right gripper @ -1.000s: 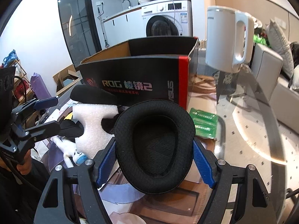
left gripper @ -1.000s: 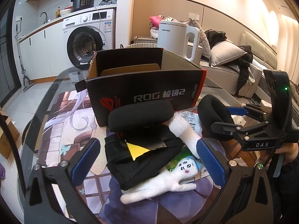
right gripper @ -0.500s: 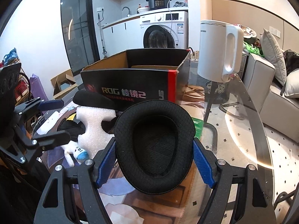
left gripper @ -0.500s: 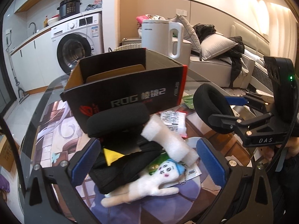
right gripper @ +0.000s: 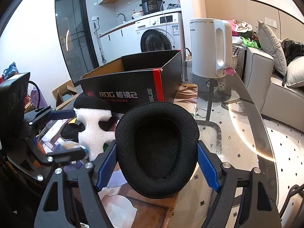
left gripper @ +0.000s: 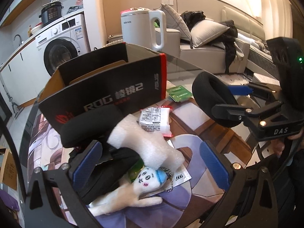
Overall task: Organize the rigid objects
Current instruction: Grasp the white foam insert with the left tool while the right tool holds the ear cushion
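Room: an open living area with a washing machine (right gripper: 161, 39) behind and a grey sofa (left gripper: 205, 57) to the side; the work surface is a glass table (right gripper: 245, 133) over a printed mat.
Ear pad: a black mesh ear cushion (right gripper: 156, 148) is pinched between the blue pads of the right gripper (right gripper: 156, 168), held above the table, near the box but short of it.
Right gripper: closed on the ear cushion, which bulges slightly between the pads.
Left gripper: the left gripper (left gripper: 150, 165) is spread wide and holds nothing, hanging over the pile.
Pile: white foam insert (left gripper: 146, 142), black pouch (left gripper: 106, 169), second black pad (left gripper: 91, 125), plush keychain doll (left gripper: 133, 191), sealed white packet (left gripper: 154, 121) and a green packet (left gripper: 178, 94) lie loose in front of the box.
Box: the black ROG carton (left gripper: 106, 91) stands open; the part of its inside that shows is bare cardboard, the floor is hidden.
Progress: early, by my reading; one item is lifted, none visibly packed, and the pile remains.
Beyond: a white electric kettle (right gripper: 209, 47) stands behind the box.
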Action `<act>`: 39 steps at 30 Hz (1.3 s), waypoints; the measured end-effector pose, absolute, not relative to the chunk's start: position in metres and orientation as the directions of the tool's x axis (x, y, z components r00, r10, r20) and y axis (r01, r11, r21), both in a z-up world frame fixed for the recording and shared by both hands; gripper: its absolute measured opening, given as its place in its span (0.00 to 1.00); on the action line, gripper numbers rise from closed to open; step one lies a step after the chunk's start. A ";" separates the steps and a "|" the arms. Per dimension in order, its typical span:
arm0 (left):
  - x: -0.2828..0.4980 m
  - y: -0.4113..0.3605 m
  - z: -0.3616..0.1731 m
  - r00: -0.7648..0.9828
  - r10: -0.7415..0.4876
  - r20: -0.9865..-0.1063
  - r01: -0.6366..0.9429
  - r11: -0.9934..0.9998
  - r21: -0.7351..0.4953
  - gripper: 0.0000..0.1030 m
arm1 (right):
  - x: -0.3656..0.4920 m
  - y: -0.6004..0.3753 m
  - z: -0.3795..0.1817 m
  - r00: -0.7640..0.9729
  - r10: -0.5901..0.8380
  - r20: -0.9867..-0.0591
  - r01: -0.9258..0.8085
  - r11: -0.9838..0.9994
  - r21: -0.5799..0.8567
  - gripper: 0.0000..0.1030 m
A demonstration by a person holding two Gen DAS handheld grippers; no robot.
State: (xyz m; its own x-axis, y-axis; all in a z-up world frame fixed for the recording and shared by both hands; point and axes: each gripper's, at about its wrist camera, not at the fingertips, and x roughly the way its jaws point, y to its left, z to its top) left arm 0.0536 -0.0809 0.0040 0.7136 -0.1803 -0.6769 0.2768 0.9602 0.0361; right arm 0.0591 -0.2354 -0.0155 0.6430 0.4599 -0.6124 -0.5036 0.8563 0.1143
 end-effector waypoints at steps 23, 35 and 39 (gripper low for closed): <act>0.047 -0.129 -0.016 0.808 0.051 -0.587 0.346 0.765 0.542 1.00 | 0.064 -0.232 -0.024 0.608 0.471 -0.640 -0.522 0.844 0.125 0.79; 0.047 -0.131 -0.017 0.793 0.020 -0.609 0.397 0.741 0.541 0.82 | 0.065 -0.230 -0.026 0.601 0.471 -0.645 -0.526 0.842 0.125 0.79; 0.042 -0.125 -0.013 0.792 -0.001 -0.611 0.400 0.757 0.517 0.79 | 0.065 -0.230 -0.027 0.601 0.470 -0.647 -0.526 0.842 0.124 0.79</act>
